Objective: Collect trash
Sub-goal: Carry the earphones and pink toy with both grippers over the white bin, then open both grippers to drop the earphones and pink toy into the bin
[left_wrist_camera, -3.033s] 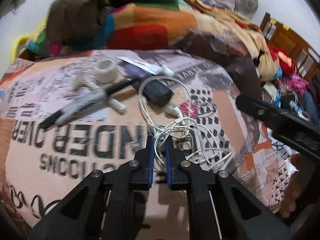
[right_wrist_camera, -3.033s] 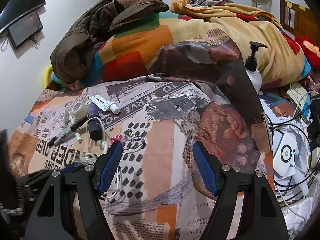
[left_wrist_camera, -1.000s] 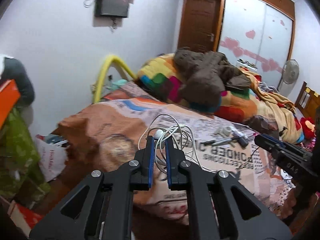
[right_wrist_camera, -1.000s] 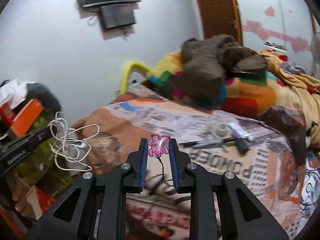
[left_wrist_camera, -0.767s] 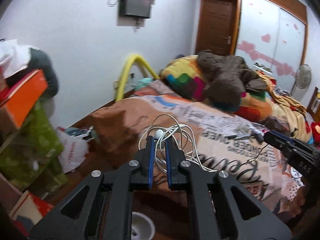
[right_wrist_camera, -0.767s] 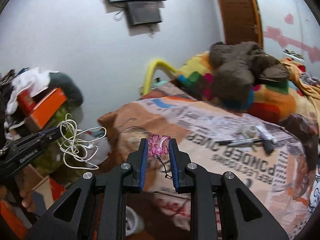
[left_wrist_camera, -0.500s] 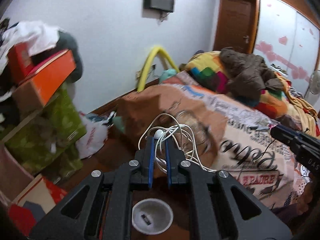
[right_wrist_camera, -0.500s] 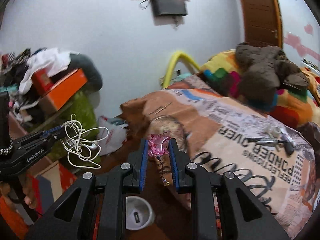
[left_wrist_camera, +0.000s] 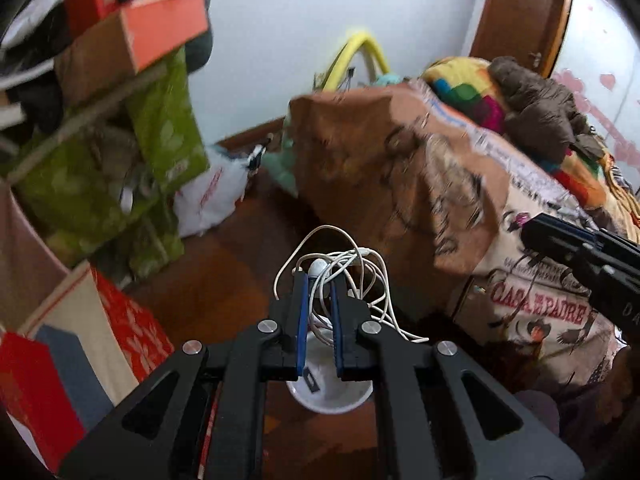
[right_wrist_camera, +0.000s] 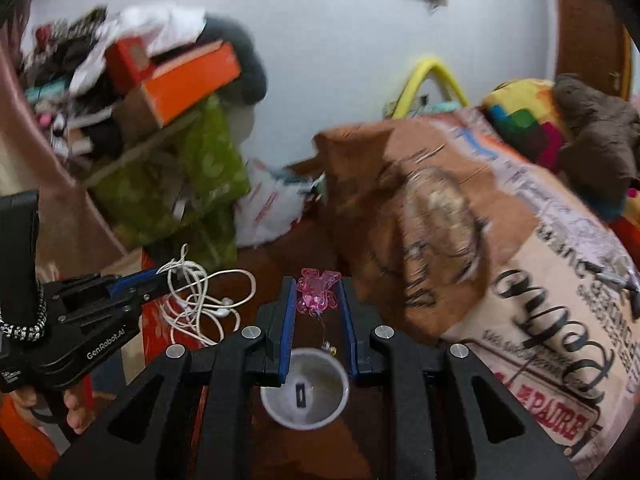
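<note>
Bedroom, dark wooden floor (left_wrist_camera: 224,280) beside a bed (right_wrist_camera: 540,280) draped in a newsprint-pattern cover, its corner hanging over the floor; multicoloured blanket (left_wrist_camera: 464,88) and brown garment (left_wrist_camera: 540,112) heaped toward the bed's far end. Shelving at the left wall: orange box (right_wrist_camera: 188,80), green bag (left_wrist_camera: 168,120), white plastic bag (left_wrist_camera: 208,200) on the floor below. White round bin (right_wrist_camera: 304,392) on the floor near the bed's corner, a small dark item inside. Left gripper (left_wrist_camera: 319,280) above the bin, clenched on a tangle of white earphone cable (left_wrist_camera: 344,276). Right gripper (right_wrist_camera: 318,292) likewise above the bin, clenched on a pink plastic charm (right_wrist_camera: 318,290) with a thin dangling cord.
</note>
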`<state>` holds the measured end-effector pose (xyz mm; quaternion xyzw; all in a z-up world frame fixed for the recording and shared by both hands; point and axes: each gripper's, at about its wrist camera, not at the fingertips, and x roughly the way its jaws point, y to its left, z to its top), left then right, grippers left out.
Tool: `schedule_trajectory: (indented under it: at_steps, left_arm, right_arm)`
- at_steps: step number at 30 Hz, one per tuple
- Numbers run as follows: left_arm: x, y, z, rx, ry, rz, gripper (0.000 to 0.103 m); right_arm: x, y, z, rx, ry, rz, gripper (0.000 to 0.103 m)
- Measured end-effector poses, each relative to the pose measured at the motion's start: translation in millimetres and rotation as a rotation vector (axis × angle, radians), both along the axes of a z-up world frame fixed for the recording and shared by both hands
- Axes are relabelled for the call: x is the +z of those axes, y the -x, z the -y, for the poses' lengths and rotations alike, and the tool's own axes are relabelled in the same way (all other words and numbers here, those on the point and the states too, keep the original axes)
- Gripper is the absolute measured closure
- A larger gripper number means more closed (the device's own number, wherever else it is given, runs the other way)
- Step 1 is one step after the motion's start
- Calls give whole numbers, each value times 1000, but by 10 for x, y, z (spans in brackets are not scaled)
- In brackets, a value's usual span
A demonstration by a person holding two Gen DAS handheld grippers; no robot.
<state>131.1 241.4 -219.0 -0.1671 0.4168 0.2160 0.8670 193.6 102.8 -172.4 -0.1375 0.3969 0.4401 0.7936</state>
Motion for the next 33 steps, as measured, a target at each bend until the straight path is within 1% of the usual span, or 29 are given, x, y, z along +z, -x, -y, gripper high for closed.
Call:
schedule_trajectory:
  at_steps: [2, 5, 8, 11, 14, 17, 27, 31, 33]
  left_arm:
    - [-151, 25, -27, 10, 23, -25, 94]
    - [-406, 29, -64, 21, 69, -72, 94]
    - [-662, 4, -84, 31, 108, -120, 94]
    - [-900, -33, -90, 40, 138, -165, 94]
    - [-1128, -83, -86, 41, 164, -212, 94]
    - [-1299, -123, -86, 42, 192, -240, 94]
    - [-1831, -337, -145, 52, 253, -332, 94]
    - [-2000, -386, -169, 63, 285, -357, 94]
    - [-2075, -398, -182, 65, 315, -368, 94]
  right_arm:
    - [-138, 38, -58, 19, 27, -7, 84]
    - [-385, 37, -123, 34, 62, -55, 84]
    - [-697, 26, -196, 65, 114, -119, 84]
    - [-961, 14, -262, 84, 169, -143, 84]
    - [-1168, -7, -322, 94, 203, -181, 84]
    - [-1362, -47, -346, 95, 224, -223, 84]
    - [-1818, -116, -373, 102, 280, -307, 84]
    - [-1870, -162, -379, 103, 270, -324, 84]
    - [-1896, -176, -389, 105, 267, -328, 84]
